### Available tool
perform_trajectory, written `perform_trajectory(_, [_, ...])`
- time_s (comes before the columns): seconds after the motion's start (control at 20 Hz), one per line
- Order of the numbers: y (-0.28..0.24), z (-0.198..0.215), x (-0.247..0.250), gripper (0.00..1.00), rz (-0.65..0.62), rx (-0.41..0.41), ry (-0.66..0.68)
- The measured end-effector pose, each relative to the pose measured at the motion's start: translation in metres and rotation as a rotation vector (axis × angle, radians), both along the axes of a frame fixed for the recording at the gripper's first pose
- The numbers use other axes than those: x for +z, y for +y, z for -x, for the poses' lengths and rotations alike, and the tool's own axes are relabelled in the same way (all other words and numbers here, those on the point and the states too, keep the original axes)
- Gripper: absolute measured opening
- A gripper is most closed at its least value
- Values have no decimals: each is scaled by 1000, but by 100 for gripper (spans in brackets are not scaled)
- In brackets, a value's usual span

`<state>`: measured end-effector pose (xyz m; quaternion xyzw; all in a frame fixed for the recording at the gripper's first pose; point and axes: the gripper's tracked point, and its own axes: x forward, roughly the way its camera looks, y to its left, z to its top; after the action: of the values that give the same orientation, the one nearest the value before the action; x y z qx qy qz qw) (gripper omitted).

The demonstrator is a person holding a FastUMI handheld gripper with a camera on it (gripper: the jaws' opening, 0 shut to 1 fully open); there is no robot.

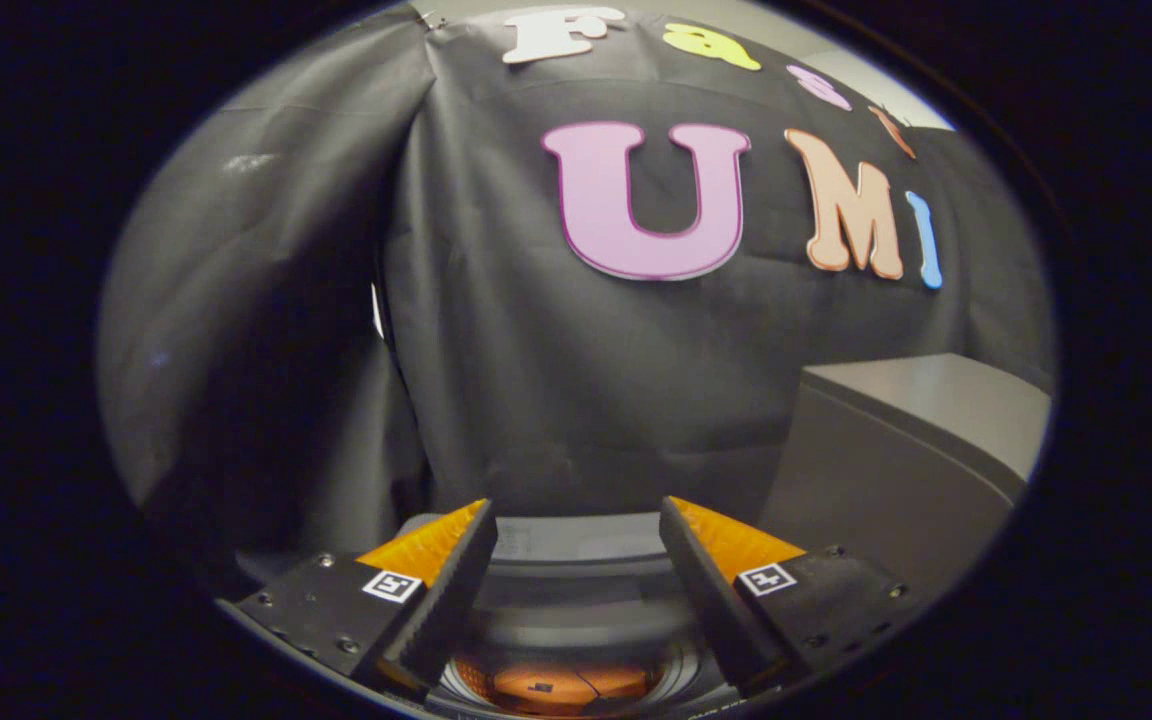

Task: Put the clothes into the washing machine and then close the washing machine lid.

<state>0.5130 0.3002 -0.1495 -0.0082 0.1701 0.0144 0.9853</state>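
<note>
One gripper [576,590] shows, its two fingers [441,590] spread wide apart with nothing held between them. Each finger carries one small square marker on its upper face, two in all, and the inner faces are ribbed with fine ridges. Below and between the fingers lies one washing machine [576,560], seen from above: a dark, smooth rim curving around a round opening, with ringed ridges running down into the drum. At the bottom of the drum an orange patch [561,685] glows, round in outline with a small dark mark on it; whether it is cloth or part of the drum I cannot tell, and the finger bases cut off its sides. Beyond the fingers hangs one black cloth wall [556,400], matte and softly creased, with a fold line running down ahead of the first finger. Beside the second finger, one grey box-shaped cabinet [916,440] stands with flat, smooth faces, its far end cut off.
</note>
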Motion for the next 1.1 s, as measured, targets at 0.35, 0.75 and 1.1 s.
perform_trajectory(0.35, [-13,13,-32,99,-9,-9,23])
perform_trajectory(0.75, [-18,36,-43,99,2,12,21])
perform_trajectory(1.1, [-27,69,-26,98,-18,22,-2])
